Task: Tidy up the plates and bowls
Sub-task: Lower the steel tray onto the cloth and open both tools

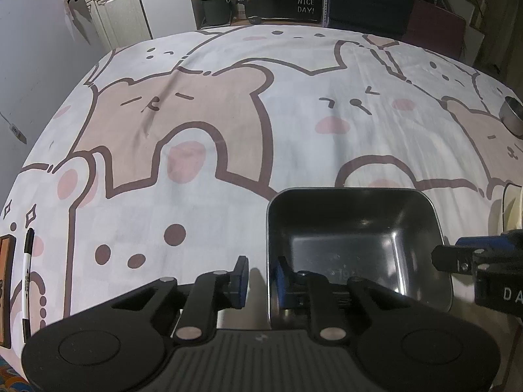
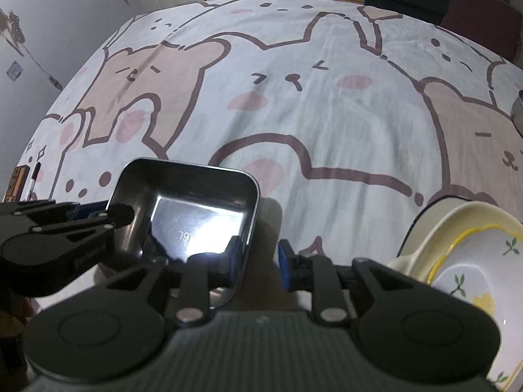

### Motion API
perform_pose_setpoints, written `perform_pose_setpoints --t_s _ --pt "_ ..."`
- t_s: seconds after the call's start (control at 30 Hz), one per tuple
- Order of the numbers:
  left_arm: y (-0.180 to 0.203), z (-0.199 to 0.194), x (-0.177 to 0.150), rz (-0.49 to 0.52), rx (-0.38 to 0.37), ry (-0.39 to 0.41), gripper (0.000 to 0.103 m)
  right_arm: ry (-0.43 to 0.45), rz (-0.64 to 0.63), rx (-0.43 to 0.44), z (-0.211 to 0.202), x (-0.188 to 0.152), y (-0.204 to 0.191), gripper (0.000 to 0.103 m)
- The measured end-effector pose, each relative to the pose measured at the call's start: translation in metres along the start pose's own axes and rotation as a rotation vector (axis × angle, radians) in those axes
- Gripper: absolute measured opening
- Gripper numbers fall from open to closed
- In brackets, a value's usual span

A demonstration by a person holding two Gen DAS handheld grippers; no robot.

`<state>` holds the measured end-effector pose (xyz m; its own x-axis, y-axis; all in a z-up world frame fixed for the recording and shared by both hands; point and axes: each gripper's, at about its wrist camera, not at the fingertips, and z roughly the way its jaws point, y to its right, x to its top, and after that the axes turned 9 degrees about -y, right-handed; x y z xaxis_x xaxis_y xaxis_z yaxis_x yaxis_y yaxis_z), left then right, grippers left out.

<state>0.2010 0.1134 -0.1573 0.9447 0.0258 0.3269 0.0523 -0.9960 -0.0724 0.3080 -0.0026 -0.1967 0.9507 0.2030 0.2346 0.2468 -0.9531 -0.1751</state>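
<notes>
Metal square tray (image 1: 356,238) sits on the cartoon-bear tablecloth (image 1: 228,114), low in the frame. Left gripper (image 1: 260,277) straddles its left wall, jaws apart, not pressing. Right gripper (image 2: 258,261) straddles the right wall, also open. Flowered plates (image 2: 470,261) lie lower right.

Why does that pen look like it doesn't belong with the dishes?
The marker pen lies on the tablecloth at its left edge, far from the metal tray and the flowered plates. It is no dish, so it looks left behind. Nothing seems spilled or broken.
</notes>
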Motion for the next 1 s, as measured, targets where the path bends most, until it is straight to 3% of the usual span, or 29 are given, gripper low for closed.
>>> perform_pose_setpoints --t_s 0.47,0.63,0.93,1.0 --pt "0.001 -0.003 0.000 -0.007 -0.033 -0.007 0.023 0.005 -0.023 -0.015 -0.002 -0.003 -0.003 0.034" --pt "0.004 -0.009 -0.003 0.009 -0.060 0.002 0.037 0.003 -0.004 0.022 -0.004 -0.004 -0.001 0.035" --pt "0.003 -0.025 -0.008 0.007 -0.089 0.047 0.062 0.052 -0.020 0.025 -0.020 -0.012 -0.002 0.050" --pt "0.002 -0.028 -0.010 0.005 -0.094 0.057 0.069 0.065 -0.024 0.032 -0.025 -0.014 -0.003 0.058"
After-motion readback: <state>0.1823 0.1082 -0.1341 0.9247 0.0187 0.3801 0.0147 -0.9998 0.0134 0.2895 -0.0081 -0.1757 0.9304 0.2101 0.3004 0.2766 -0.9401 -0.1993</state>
